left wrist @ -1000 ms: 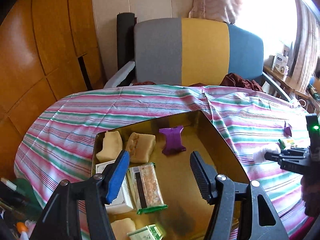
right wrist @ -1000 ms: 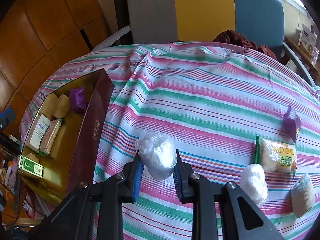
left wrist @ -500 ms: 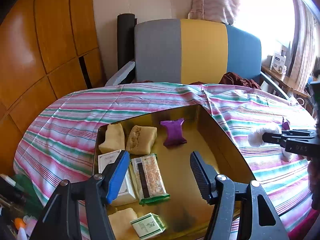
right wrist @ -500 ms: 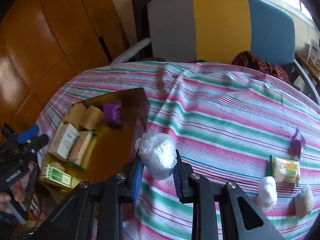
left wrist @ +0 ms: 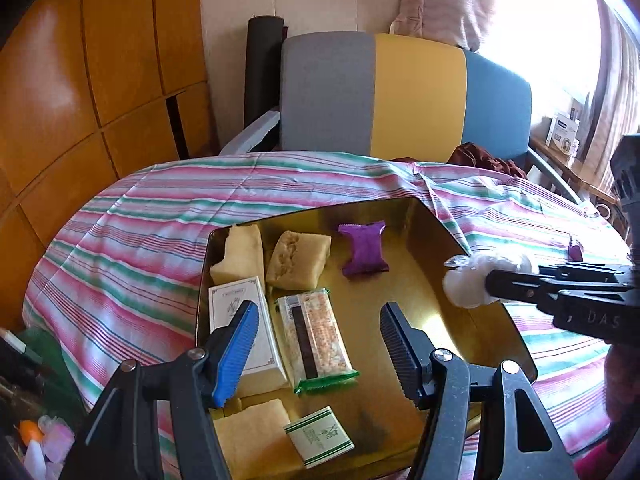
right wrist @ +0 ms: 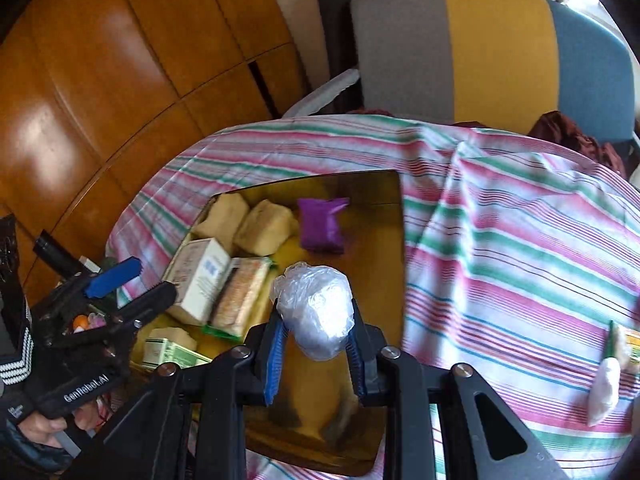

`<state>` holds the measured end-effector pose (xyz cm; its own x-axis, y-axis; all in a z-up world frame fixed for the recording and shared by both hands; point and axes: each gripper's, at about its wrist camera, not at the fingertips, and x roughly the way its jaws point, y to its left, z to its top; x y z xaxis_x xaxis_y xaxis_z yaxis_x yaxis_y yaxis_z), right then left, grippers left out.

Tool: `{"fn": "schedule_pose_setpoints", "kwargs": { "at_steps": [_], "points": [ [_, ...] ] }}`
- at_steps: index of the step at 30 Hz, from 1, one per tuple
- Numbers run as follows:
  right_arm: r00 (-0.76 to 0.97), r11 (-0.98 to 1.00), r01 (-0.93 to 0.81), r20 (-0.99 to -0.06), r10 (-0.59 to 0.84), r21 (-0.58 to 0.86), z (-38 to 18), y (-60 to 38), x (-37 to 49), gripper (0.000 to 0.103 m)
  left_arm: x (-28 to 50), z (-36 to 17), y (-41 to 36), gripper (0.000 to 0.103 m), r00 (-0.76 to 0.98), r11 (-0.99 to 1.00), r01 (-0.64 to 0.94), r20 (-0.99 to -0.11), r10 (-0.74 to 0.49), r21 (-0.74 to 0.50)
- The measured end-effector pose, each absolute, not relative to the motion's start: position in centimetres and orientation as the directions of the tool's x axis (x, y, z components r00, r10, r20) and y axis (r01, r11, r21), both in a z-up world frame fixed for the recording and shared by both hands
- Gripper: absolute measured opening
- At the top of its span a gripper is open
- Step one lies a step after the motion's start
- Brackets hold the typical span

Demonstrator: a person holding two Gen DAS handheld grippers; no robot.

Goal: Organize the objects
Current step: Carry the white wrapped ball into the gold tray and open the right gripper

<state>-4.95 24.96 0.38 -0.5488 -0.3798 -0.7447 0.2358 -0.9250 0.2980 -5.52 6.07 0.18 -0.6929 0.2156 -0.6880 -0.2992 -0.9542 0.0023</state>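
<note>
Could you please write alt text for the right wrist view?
The right gripper holds a plastic-wrapped white ball above a gold tray of wrapped snacks on a striped tablecloth. The left gripper is at the left edge.

We see bare gold floor along the right half of the tray, up to its right wall. The left half is crowded: two cakes, white box, snack bar; a purple packet sits far centre.
</note>
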Motion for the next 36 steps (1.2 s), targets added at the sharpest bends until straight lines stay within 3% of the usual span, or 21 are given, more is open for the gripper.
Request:
{"fn": "schedule_pose_setpoints", "kwargs": {
  "at_steps": [18, 21, 24, 27, 36],
  "points": [
    [-0.423, -0.939, 0.167, -0.839, -0.342, 0.299, -5.0, 18.1, -11.8, 0.027, -5.9, -0.3, -1.1, 0.065, -0.691, -0.979, -0.179, -0.697, 0.193, -0.094],
    [-0.424, -0.939, 0.137, -0.838, -0.343, 0.315, -5.7, 17.8, -13.2, 0.030, -5.9, -1.0, -1.3, 0.065, -0.680, -0.979, -0.172, -0.707, 0.195, -0.105],
    [-0.428, -0.937, 0.120, -0.834, -0.347, 0.328, -5.7, 17.9, -13.5, 0.043, -5.7, -1.2, -1.3, 0.065, -0.676, -0.978, -0.176, -0.709, 0.201, -0.110],
    [-0.433, -0.939, 0.117, -0.834, -0.341, 0.324, -5.6, 18.5, -12.8, 0.044, -5.6, -1.1, -1.2, 0.070, -0.685, -0.979, -0.179, -0.701, 0.198, -0.102],
    [-0.485, -0.943, 0.117, -0.811, -0.328, 0.311, -3.4, 20.4, -9.5, 0.046, -5.3, -0.5, -0.7, 0.070, -0.697, -0.978, -0.186, -0.689, 0.198, -0.093]
  ]
}}
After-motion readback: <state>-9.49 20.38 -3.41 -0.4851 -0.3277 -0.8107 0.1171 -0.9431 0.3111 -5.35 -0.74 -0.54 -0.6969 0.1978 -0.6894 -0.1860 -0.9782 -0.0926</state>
